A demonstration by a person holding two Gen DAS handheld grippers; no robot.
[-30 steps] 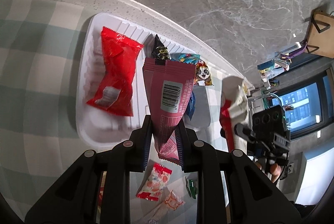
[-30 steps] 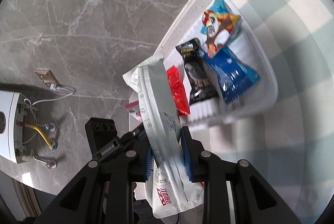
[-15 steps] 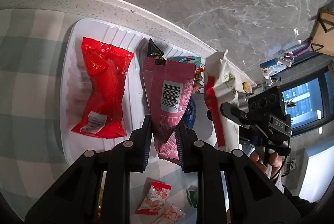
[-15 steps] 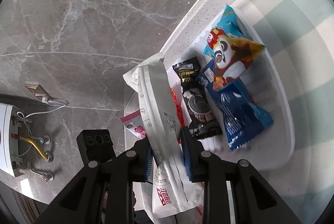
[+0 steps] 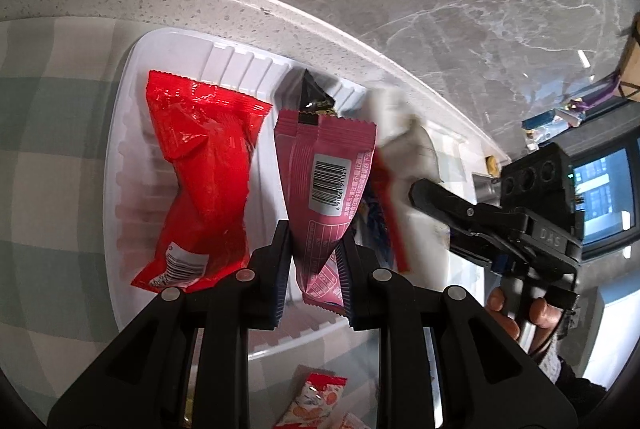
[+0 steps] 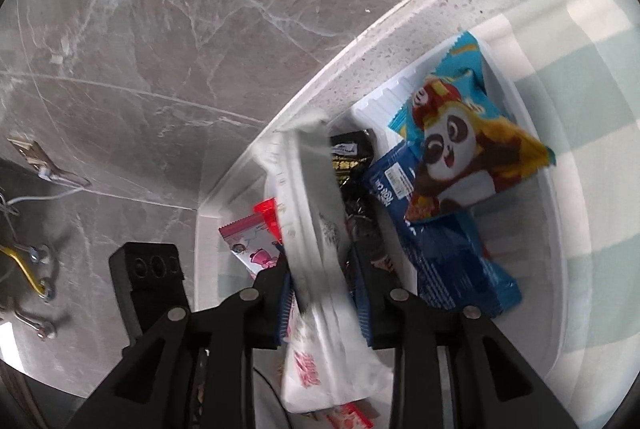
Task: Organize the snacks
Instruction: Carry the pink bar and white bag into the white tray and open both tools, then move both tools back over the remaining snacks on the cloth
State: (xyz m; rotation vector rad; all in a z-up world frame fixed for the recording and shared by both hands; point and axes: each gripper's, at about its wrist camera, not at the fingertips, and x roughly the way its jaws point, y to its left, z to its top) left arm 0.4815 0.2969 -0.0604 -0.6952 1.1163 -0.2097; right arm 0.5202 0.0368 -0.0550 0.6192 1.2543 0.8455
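While both hands hang over the white plastic tray (image 5: 120, 157), each one carries a packet that has not landed yet. The left gripper (image 5: 314, 269) is clenched on a pink snack packet (image 5: 324, 185), which points down toward the gap beside the red packet (image 5: 200, 181) already lying in the tray. The right gripper (image 6: 324, 293) has a white packet (image 6: 316, 249) between its fingers; its jaws have just been opening, and the packet looks blurred, so I judge the hold is loosening or gone.

That is the first risk: let go from here, the white packet may tip onto the black packet (image 6: 350, 153) and the blue packet (image 6: 448, 249) rather than lie flat, or slide toward the tray's rim. The panda-print packet (image 6: 452, 149) already rides on top of the blue one, so this side is crowded.

The second risk is the 2 grippers meeting; they work close together, and the pink packet's tail could catch the white one.
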